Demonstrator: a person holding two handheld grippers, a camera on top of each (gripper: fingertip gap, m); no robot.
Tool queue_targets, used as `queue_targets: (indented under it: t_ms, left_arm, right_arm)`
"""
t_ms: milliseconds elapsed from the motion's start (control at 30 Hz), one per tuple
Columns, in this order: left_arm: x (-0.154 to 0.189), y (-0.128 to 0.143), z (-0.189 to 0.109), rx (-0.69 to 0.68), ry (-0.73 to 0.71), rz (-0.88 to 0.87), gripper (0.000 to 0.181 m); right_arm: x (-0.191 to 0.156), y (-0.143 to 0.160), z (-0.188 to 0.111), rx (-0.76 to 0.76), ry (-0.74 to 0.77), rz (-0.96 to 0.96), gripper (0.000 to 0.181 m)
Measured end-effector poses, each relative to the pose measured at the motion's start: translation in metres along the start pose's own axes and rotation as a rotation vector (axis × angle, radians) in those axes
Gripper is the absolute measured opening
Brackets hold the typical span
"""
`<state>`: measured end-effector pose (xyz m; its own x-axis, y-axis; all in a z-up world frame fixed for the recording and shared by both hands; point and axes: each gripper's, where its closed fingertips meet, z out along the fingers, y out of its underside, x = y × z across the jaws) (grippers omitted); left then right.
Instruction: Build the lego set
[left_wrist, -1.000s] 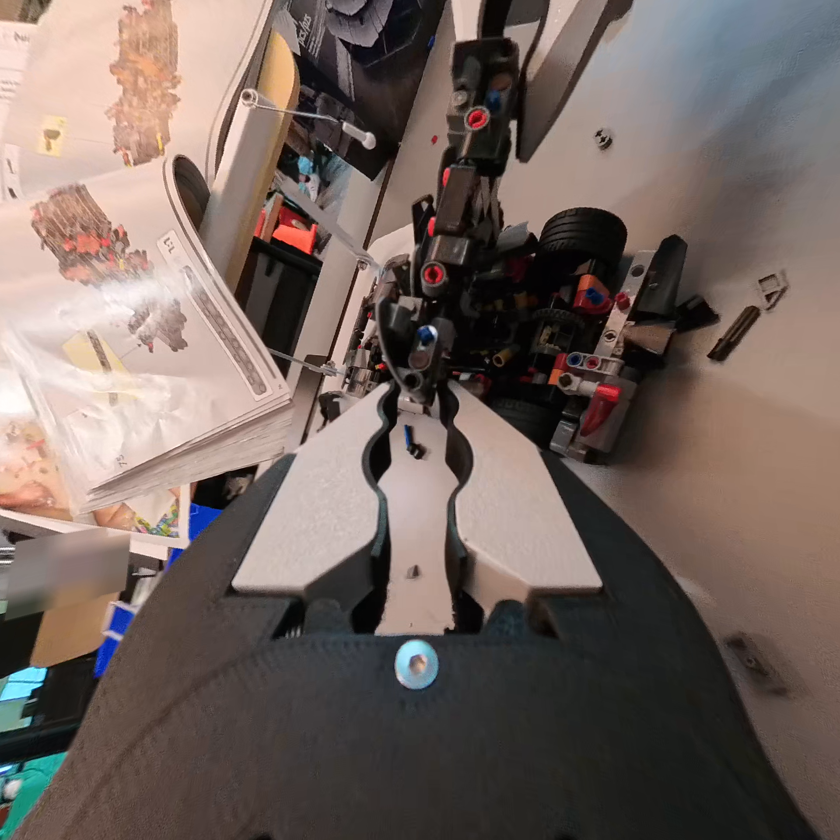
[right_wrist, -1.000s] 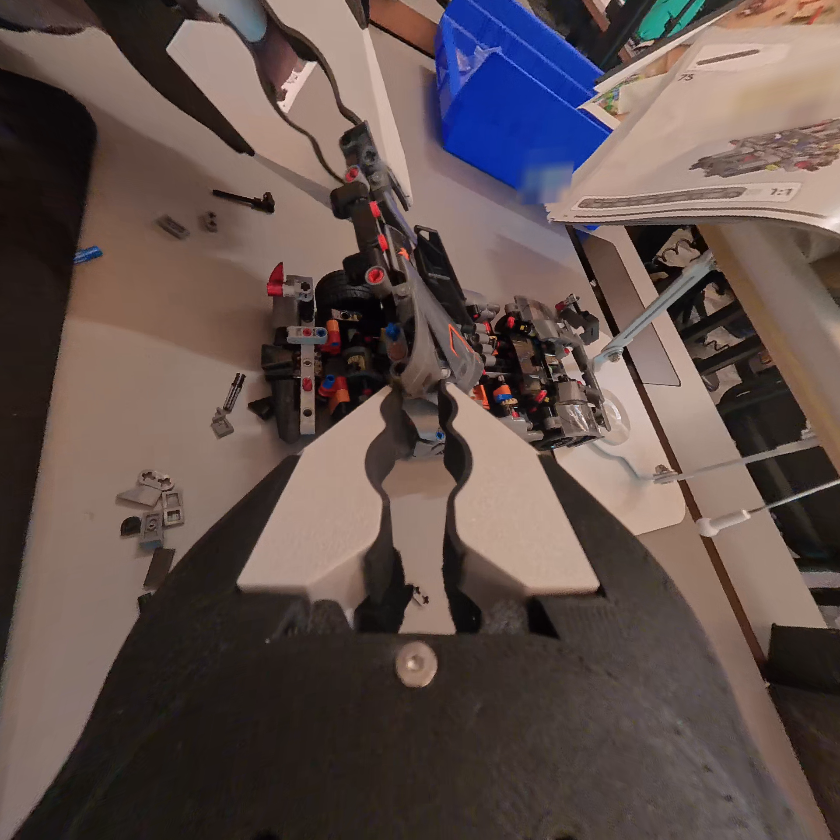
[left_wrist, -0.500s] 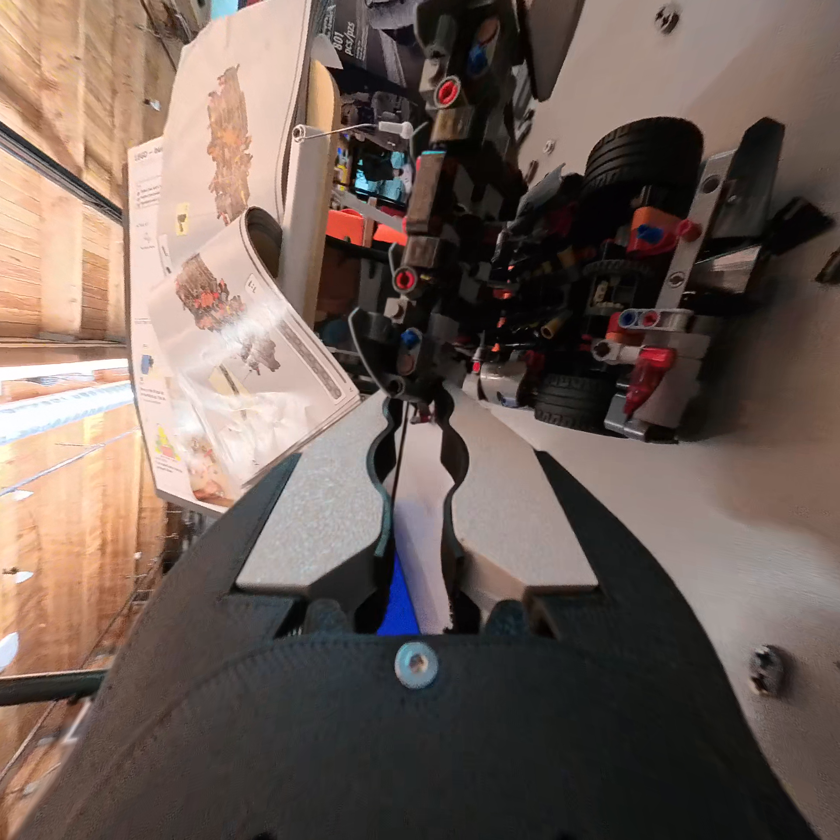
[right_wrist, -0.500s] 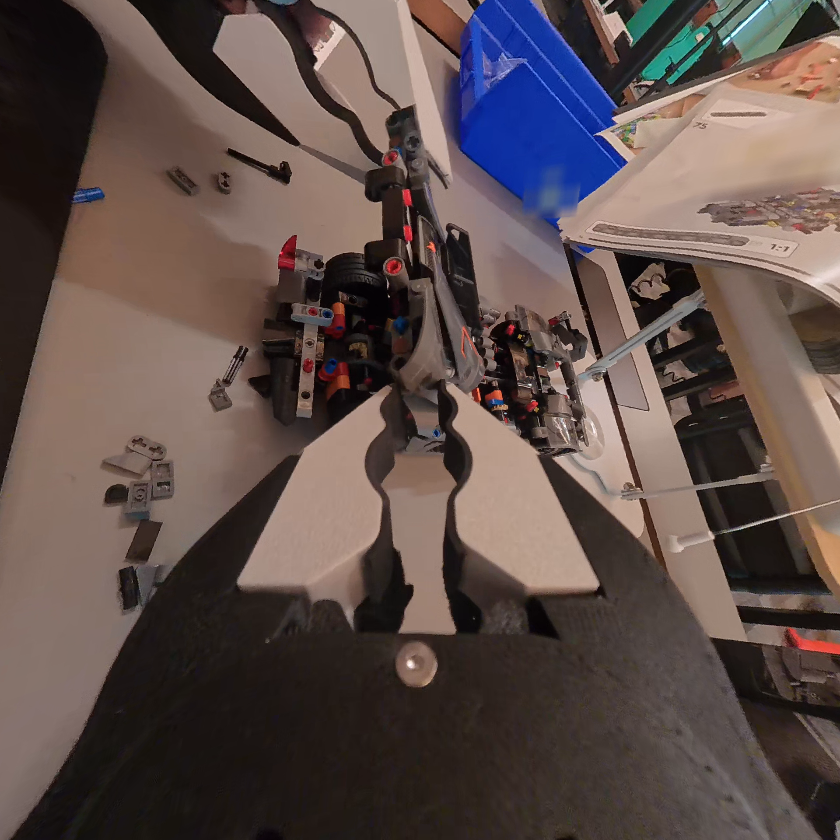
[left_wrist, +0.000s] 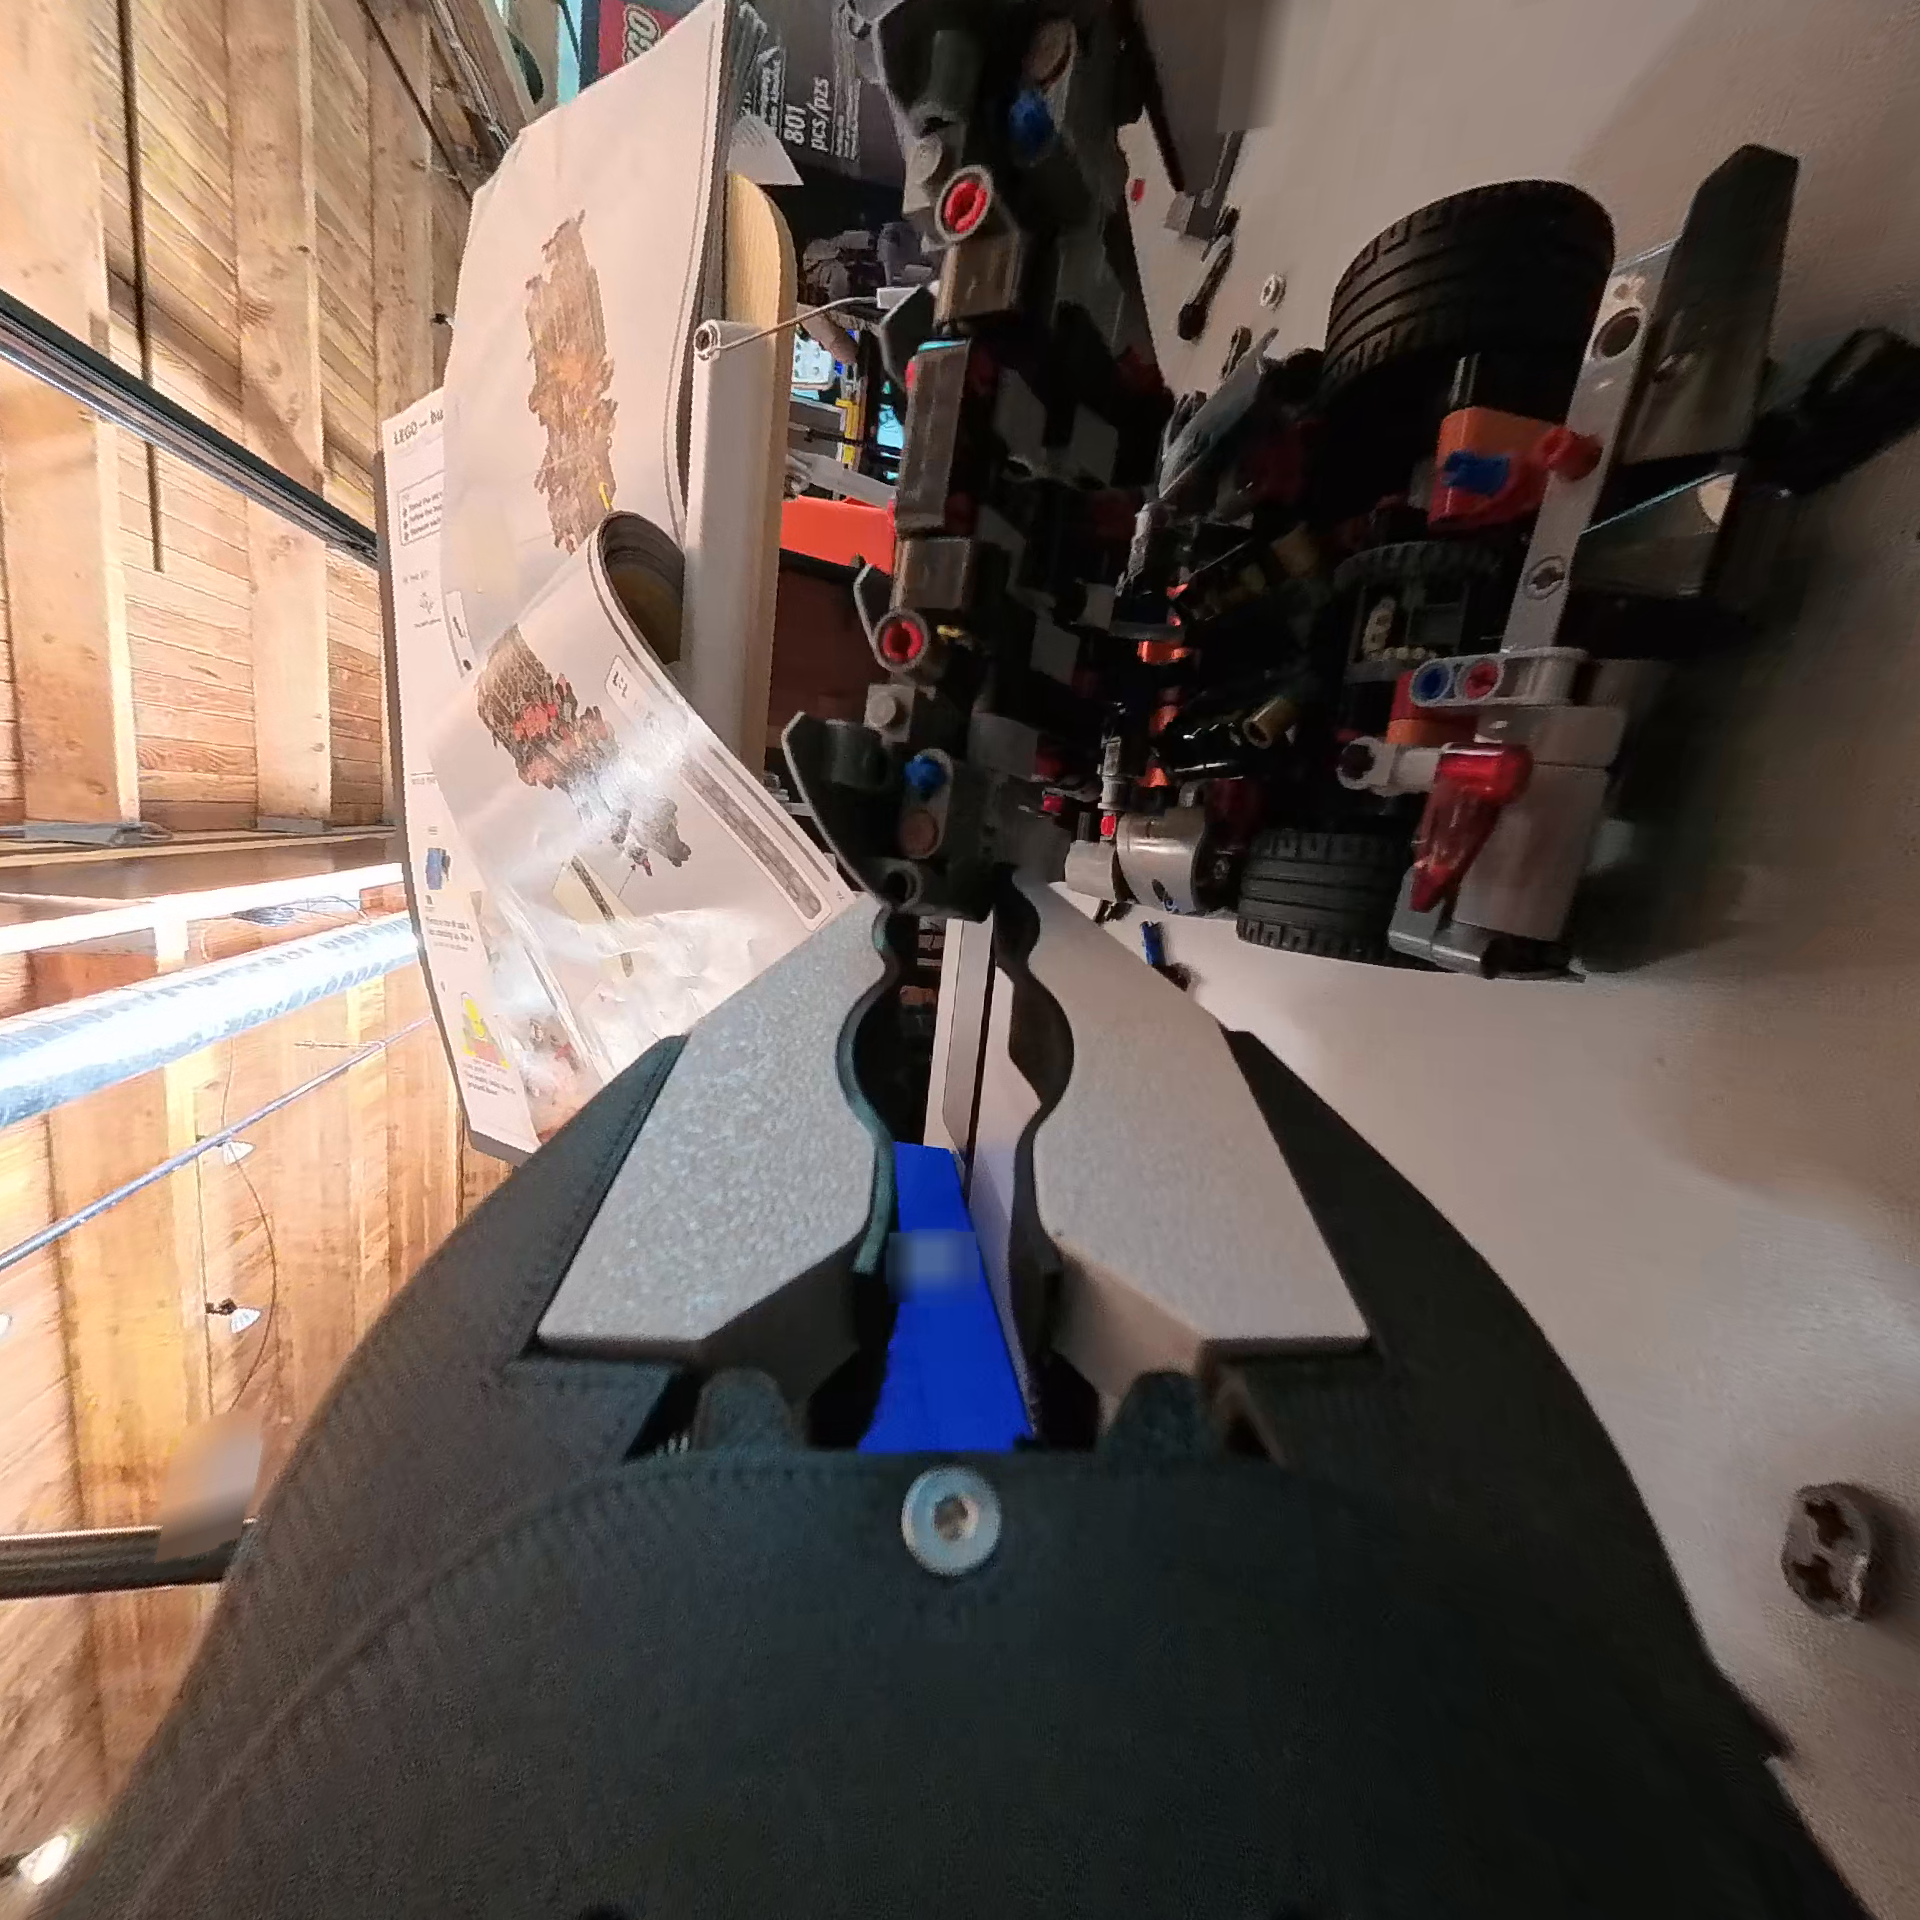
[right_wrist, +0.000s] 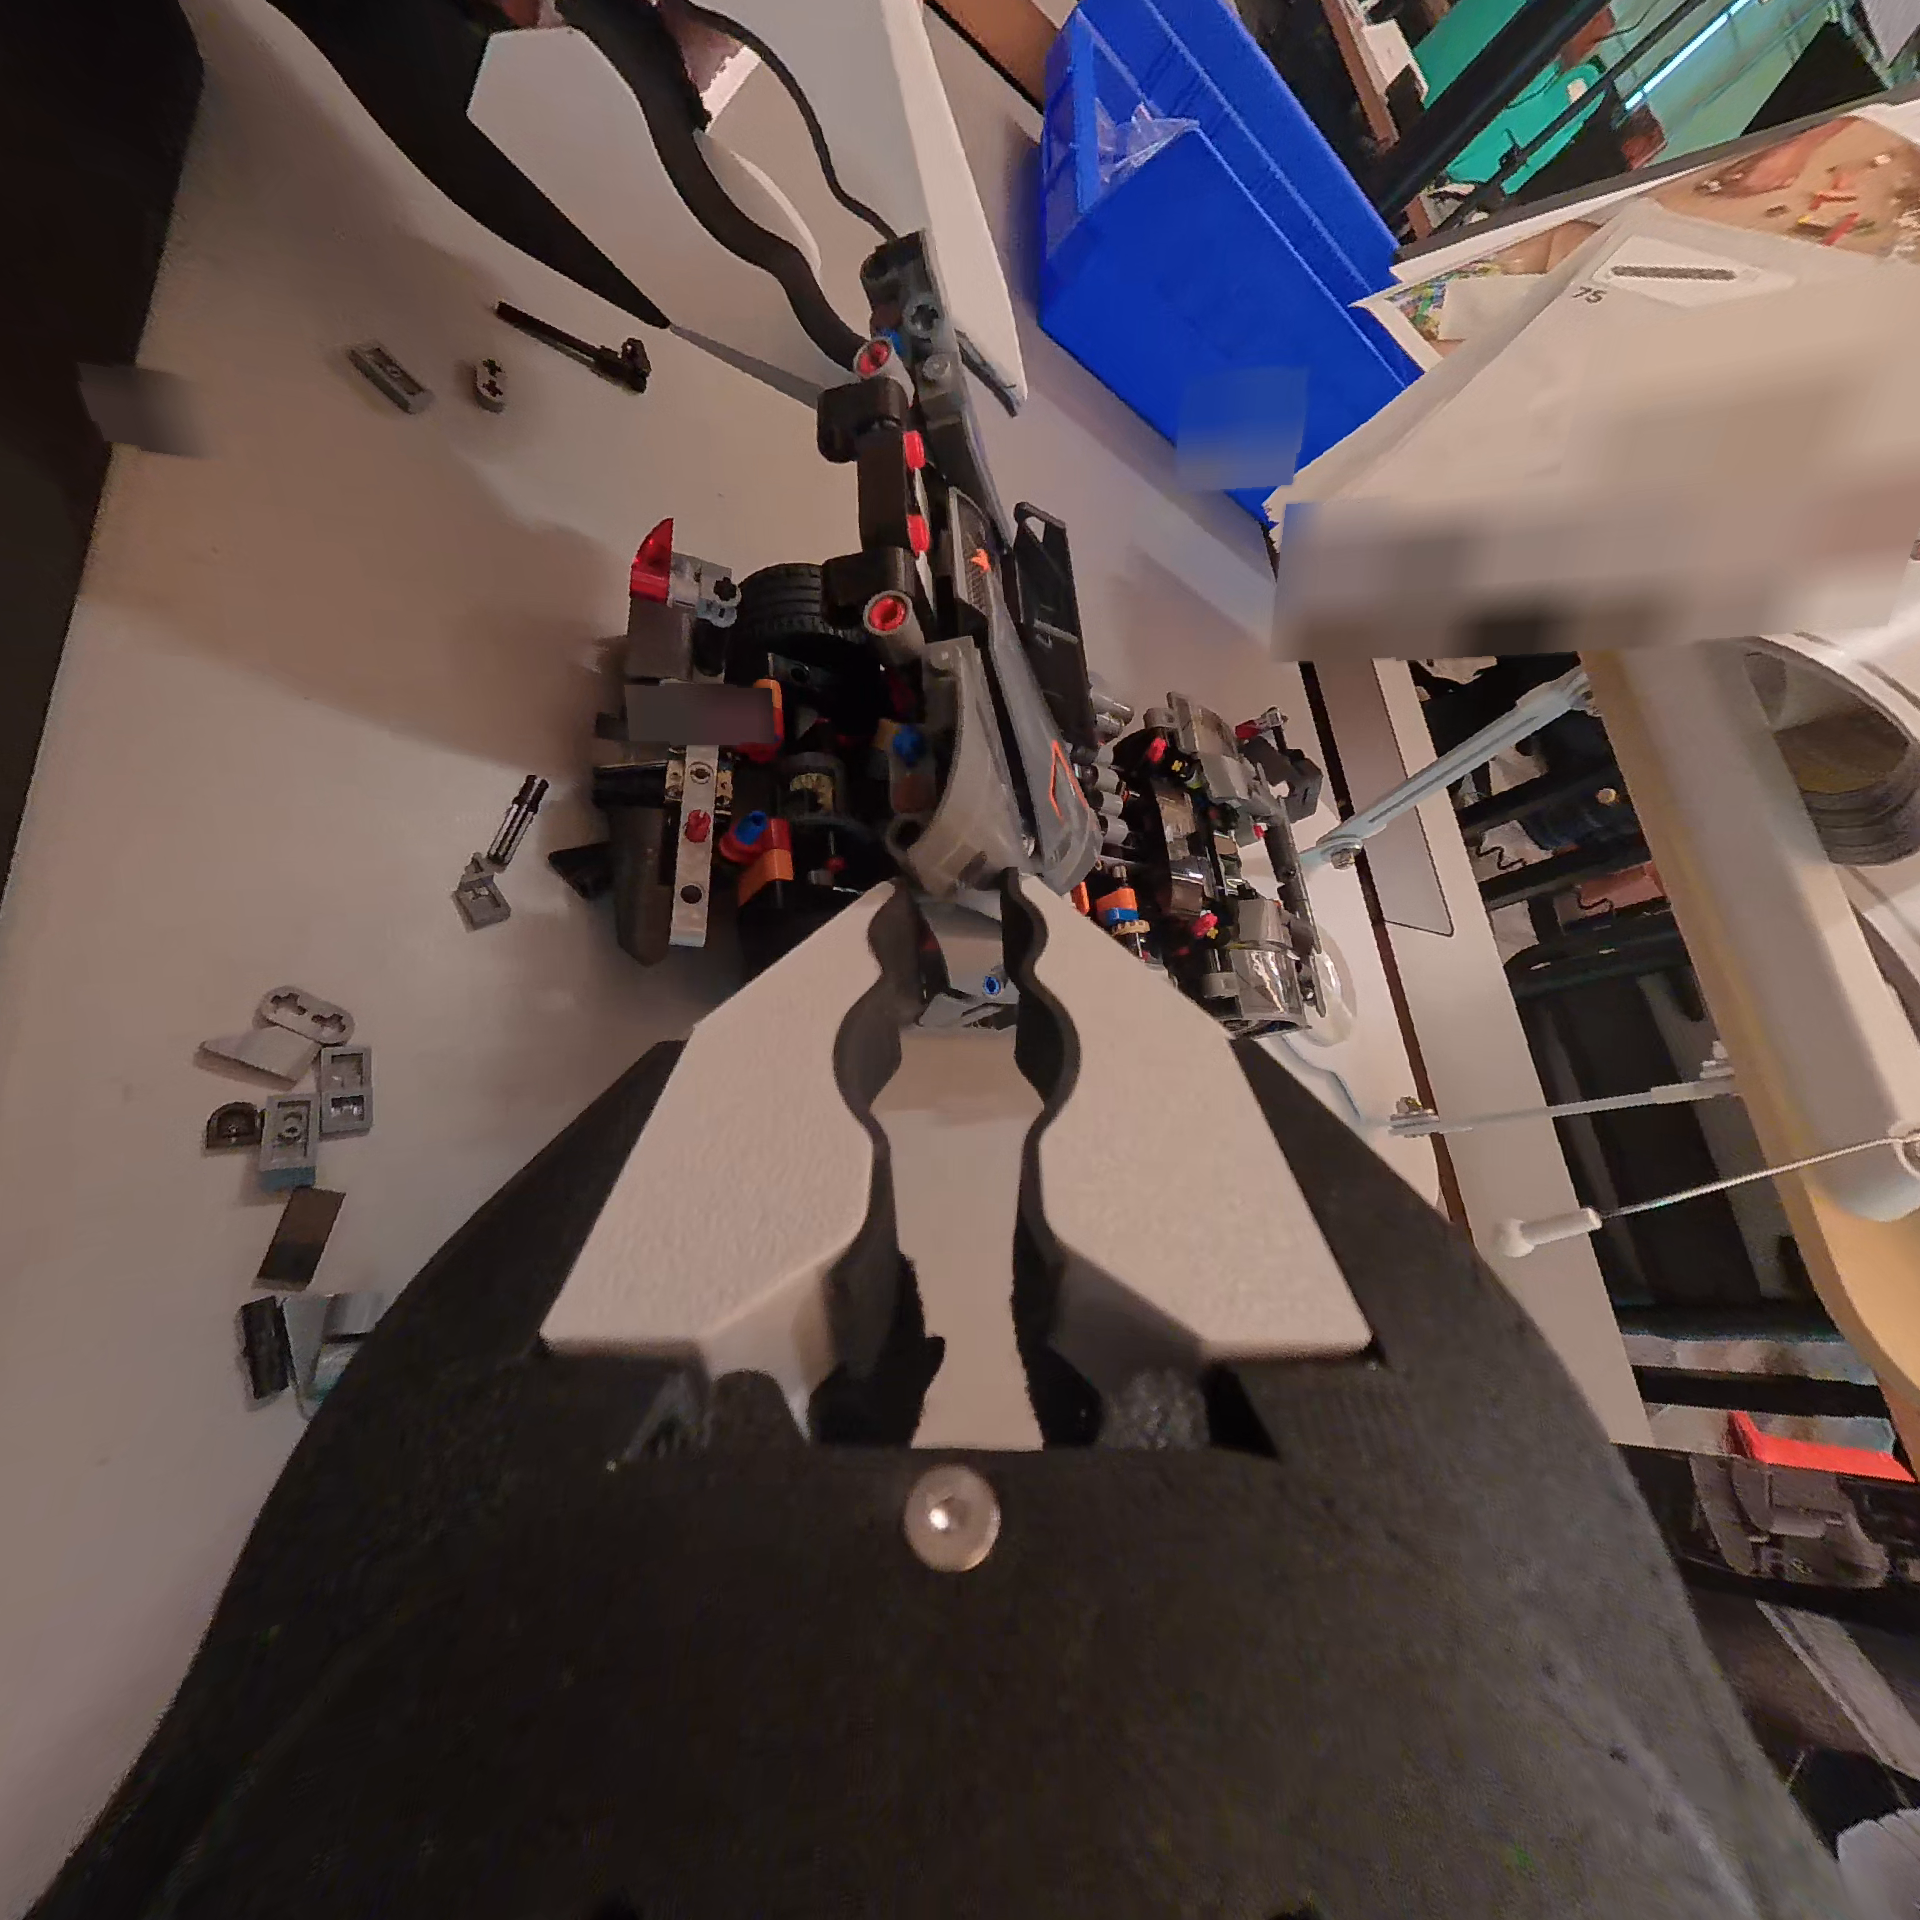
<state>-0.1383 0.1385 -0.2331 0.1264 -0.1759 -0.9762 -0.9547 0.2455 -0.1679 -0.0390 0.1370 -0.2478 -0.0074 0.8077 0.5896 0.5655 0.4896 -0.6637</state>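
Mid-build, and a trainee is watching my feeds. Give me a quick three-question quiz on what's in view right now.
1. True or false: the left gripper and the right gripper grip opposite ends of the same long panel assembly.
2. On the car, the visible tyre is: A white, B black, C red.
3. Fill in: the storage bin beyond the car is ____ in colour.
Key: 1 true; 2 B; 3 blue.
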Motion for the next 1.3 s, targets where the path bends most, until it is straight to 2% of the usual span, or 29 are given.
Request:
queue_targets:
  t_ms: [100,500,833,1300]
  left_arm:
    - [0.000,-0.002,0.000,0.014,0.017,-0.040,0.010]
    - [0.003,-0.003,-0.002,0.016,0.015,-0.005,0.011]
    - [-0.001,-0.009,-0.011,0.050,0.034,-0.072,0.025]
    - [0.010,-0.010,-0.010,0.044,0.064,-0.037,0.015]
  right_arm:
    - [0.002,0.001,0.000,-0.002,0.007,0.015,0.013]
    - [0.000,0.002,0.000,-0.007,-0.011,0.021,0.013]
    - [-0.004,-0.013,-0.009,0.057,-0.020,-0.015,0.018]
    - [-0.009,-0.015,-0.010,0.056,-0.032,-0.043,0.017]
